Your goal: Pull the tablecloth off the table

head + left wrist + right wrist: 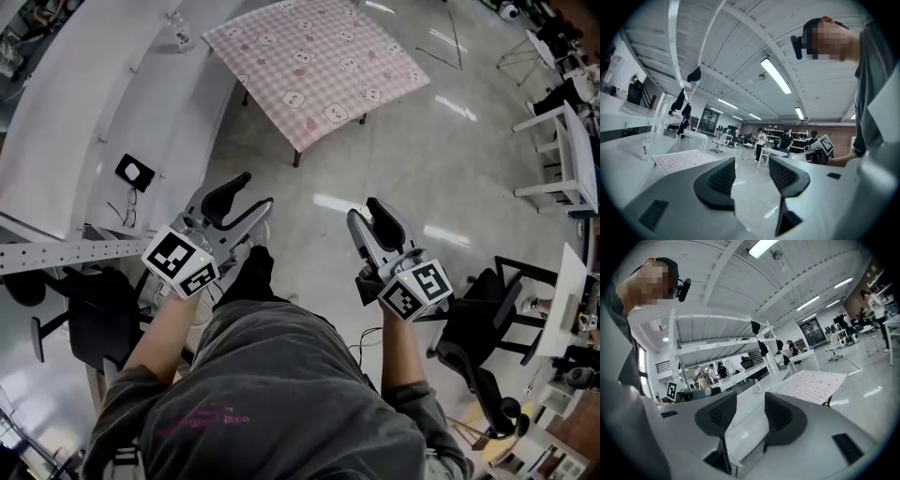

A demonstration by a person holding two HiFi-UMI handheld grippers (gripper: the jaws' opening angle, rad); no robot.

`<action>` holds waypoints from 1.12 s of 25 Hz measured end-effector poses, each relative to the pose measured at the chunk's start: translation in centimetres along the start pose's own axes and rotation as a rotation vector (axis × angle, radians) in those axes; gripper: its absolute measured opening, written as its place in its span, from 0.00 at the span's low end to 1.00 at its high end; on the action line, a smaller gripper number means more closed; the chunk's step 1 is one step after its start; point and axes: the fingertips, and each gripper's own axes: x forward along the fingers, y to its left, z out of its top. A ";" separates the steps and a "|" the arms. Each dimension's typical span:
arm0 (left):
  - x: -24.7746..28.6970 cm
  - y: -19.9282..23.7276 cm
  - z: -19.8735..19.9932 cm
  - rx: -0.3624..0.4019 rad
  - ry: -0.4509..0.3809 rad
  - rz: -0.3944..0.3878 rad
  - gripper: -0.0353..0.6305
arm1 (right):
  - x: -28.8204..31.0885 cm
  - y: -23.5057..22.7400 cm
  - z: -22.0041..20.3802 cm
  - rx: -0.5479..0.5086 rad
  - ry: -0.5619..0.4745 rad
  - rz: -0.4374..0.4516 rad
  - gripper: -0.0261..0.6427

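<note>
A pink checked tablecloth (314,66) with small bear prints covers a low table far ahead of me on the shiny floor. It also shows as a pale sheet in the left gripper view (684,160) and in the right gripper view (811,383). My left gripper (246,202) is held at waist height, well short of the table, jaws apart with nothing between them (752,176). My right gripper (370,217) hangs beside it, also open and empty (750,413). Neither gripper touches the cloth.
A long white workbench (94,94) runs along the left, with a water bottle (183,36) on it near the table. Black office chairs stand at my left (94,319) and right (478,319). White desks (572,150) line the right side. Several people stand far off (786,139).
</note>
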 end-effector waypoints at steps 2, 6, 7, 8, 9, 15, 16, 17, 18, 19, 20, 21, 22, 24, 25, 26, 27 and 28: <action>0.9 1.6 0.2 -0.009 0.008 -0.007 0.39 | 1.6 -0.8 0.4 0.008 0.006 -0.011 0.29; 2.4 5.2 0.7 -0.028 0.023 -0.022 0.39 | 5.1 -2.1 1.0 0.024 0.018 -0.028 0.29; 2.8 6.2 0.8 -0.033 0.027 -0.026 0.39 | 6.0 -2.4 1.2 0.027 0.020 -0.033 0.29; 3.2 7.2 1.0 -0.037 0.032 -0.031 0.39 | 6.9 -2.7 1.4 0.031 0.023 -0.038 0.29; 3.5 8.1 1.2 -0.041 0.036 -0.035 0.39 | 7.8 -3.0 1.6 0.035 0.024 -0.044 0.29; 5.7 13.4 2.4 -0.055 0.044 -0.063 0.39 | 12.4 -4.7 2.5 0.049 0.041 -0.085 0.29; 6.1 14.3 2.6 -0.056 0.045 -0.070 0.39 | 13.1 -5.0 2.7 0.052 0.043 -0.094 0.29; 6.5 15.1 2.8 -0.057 0.047 -0.077 0.39 | 13.9 -5.4 2.8 0.056 0.044 -0.103 0.29; 6.9 15.9 3.0 -0.057 0.049 -0.085 0.39 | 14.5 -5.7 3.0 0.060 0.044 -0.112 0.29; 7.3 16.6 3.2 -0.058 0.050 -0.092 0.39 | 15.2 -6.1 3.1 0.063 0.045 -0.122 0.29; 7.7 17.3 3.4 -0.057 0.051 -0.098 0.39 | 15.8 -6.4 3.2 0.065 0.045 -0.130 0.29; 8.0 17.9 3.6 -0.057 0.051 -0.103 0.39 | 16.3 -6.7 3.4 0.065 0.045 -0.136 0.29; 8.3 18.4 3.7 -0.056 0.051 -0.106 0.39 | 16.8 -7.0 3.5 0.065 0.045 -0.141 0.29; 8.9 19.3 4.0 -0.057 0.052 -0.108 0.39 | 17.5 -7.5 3.9 0.067 0.041 -0.146 0.29; 9.1 19.7 4.1 -0.060 0.053 -0.108 0.39 | 17.8 -7.7 4.0 0.069 0.040 -0.149 0.29; 9.3 20.0 4.1 -0.064 0.055 -0.107 0.39 | 18.1 -8.0 4.1 0.071 0.041 -0.152 0.29; 9.5 20.4 4.0 -0.067 0.058 -0.106 0.39 | 18.5 -8.3 4.1 0.072 0.044 -0.156 0.29; 9.7 20.8 3.9 -0.070 0.060 -0.104 0.39 | 18.8 -8.6 4.0 0.073 0.048 -0.160 0.29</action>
